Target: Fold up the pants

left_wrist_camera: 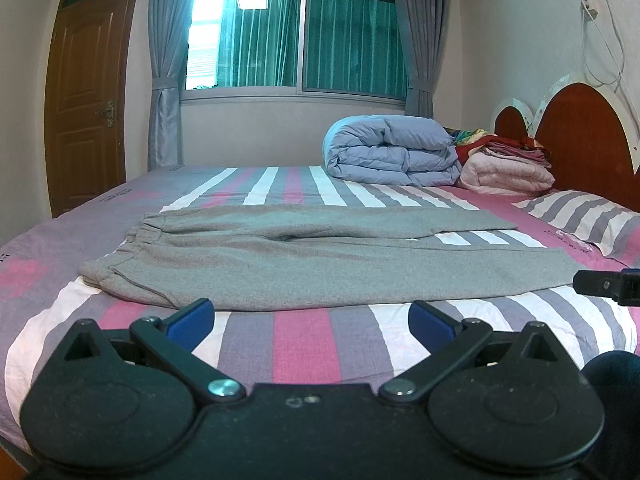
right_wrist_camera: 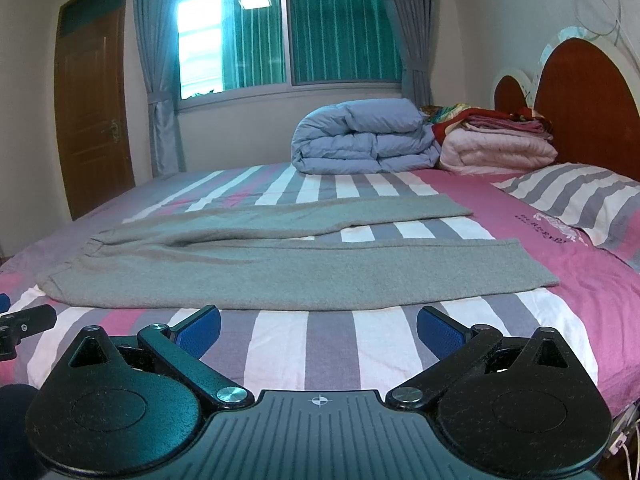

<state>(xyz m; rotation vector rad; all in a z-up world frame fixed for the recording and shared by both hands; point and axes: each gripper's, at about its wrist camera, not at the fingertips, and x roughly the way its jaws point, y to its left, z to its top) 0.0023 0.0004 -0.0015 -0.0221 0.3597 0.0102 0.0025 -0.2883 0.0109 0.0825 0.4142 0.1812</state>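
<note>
Grey pants [left_wrist_camera: 304, 264] lie flat on the striped bed, waistband at the left, both legs running to the right and spread a little apart. They also show in the right wrist view [right_wrist_camera: 280, 268]. My left gripper [left_wrist_camera: 310, 322] is open and empty, hovering just short of the near edge of the pants. My right gripper [right_wrist_camera: 318, 330] is open and empty, also just short of the near leg's edge. The right gripper's finger [left_wrist_camera: 600, 282] shows at the right edge of the left wrist view.
The bed [left_wrist_camera: 304, 344] has a pink, grey and white striped sheet. A folded blue duvet [left_wrist_camera: 392, 148] and a pink blanket stack [left_wrist_camera: 508, 172] sit at the far right by the headboard [left_wrist_camera: 584, 132]. A striped pillow [right_wrist_camera: 576, 196] lies right. A door [left_wrist_camera: 84, 104] stands left.
</note>
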